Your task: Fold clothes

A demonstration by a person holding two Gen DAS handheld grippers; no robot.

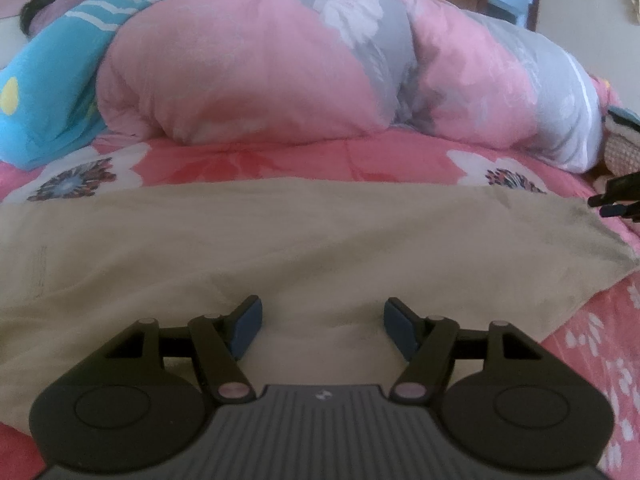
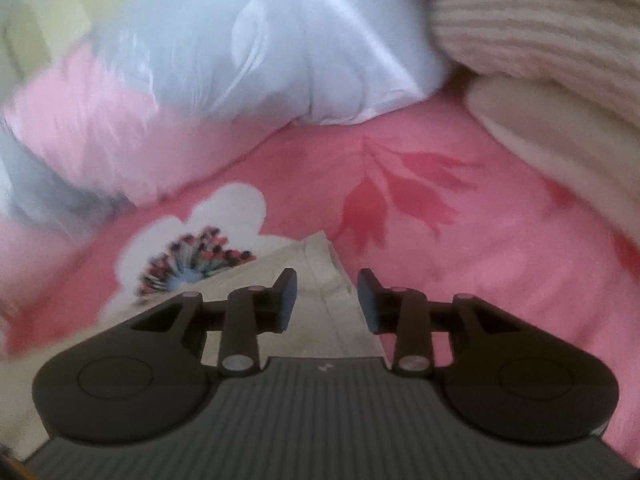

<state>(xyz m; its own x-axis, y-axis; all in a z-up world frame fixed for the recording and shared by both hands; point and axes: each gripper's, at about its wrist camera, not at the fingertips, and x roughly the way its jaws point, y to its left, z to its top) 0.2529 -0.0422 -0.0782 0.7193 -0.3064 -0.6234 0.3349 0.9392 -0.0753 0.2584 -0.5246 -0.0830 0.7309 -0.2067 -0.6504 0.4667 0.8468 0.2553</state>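
In the left wrist view, the left hand-held gripper (image 1: 323,322) hangs over a beige cloth (image 1: 280,248) with its jaws spread wide and nothing between the blue pads (image 1: 248,326). The cloth lies flat across a pink floral bedspread (image 1: 304,160), reaching nearly from one edge of the view to the other, and ends in a point at the right. Behind it a bulky pink and grey quilt (image 1: 280,68) is heaped along the bed. A blue bedding piece (image 1: 52,80) with white stripes and a yellow spot lies at the left of the quilt. At the far right edge the tips of the right hand-held gripper (image 1: 608,202) show, just beside the cloth's far corner.

In the right wrist view, which is blurred, the right hand-held gripper (image 2: 327,300) has its jaws partly apart. A narrow corner of the cloth (image 2: 328,280), with a seam along it, lies on the bedspread (image 2: 500,248) under the gap; the pads do not pinch it. The quilt (image 2: 240,52) rises at upper left. A cream ribbed fabric (image 2: 540,40) is piled at upper right.
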